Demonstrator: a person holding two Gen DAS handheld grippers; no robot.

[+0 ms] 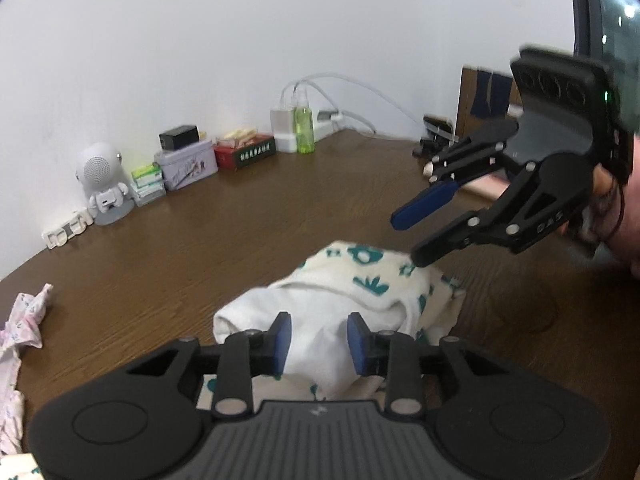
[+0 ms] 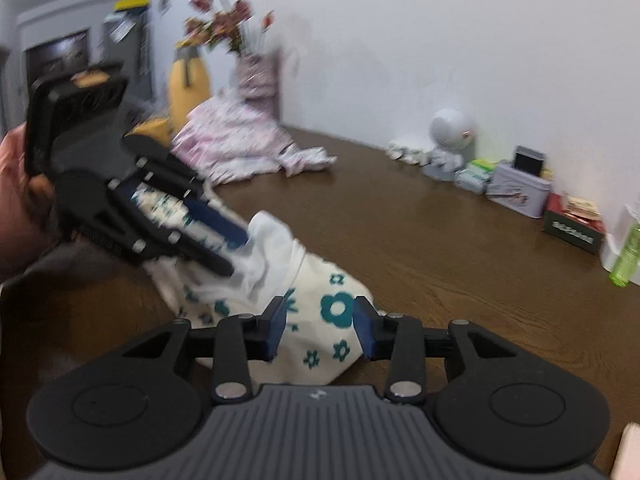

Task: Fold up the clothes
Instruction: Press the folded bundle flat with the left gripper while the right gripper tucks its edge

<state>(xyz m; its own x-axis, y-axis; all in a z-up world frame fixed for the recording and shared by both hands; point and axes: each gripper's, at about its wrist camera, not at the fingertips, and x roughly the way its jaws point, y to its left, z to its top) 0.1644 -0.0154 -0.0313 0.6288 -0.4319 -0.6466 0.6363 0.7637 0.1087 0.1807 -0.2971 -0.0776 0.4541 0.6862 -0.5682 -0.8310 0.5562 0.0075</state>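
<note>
Cream flower-printed garment is bunched on the wooden table; left gripper and right gripper are held open over it, pads clear.

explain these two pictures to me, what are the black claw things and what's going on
No robot here: a person holds a black two-finger claw in each hand, and each claw carries a wide-angle camera looking along its fingers. The left wrist view is from the left claw, with the right claw at its right edge; the right wrist view is from the right claw, looking back at the left one. On the brown table lies a cream garment with teal flowers, partly bunched. Pink patterned clothes wait further off, and a white speaker, tins and a green bottle line the wall. The right claw is open, its tips at the garment. Cloth sits between the left claw's pads; whether they pinch it I cannot tell.
</note>
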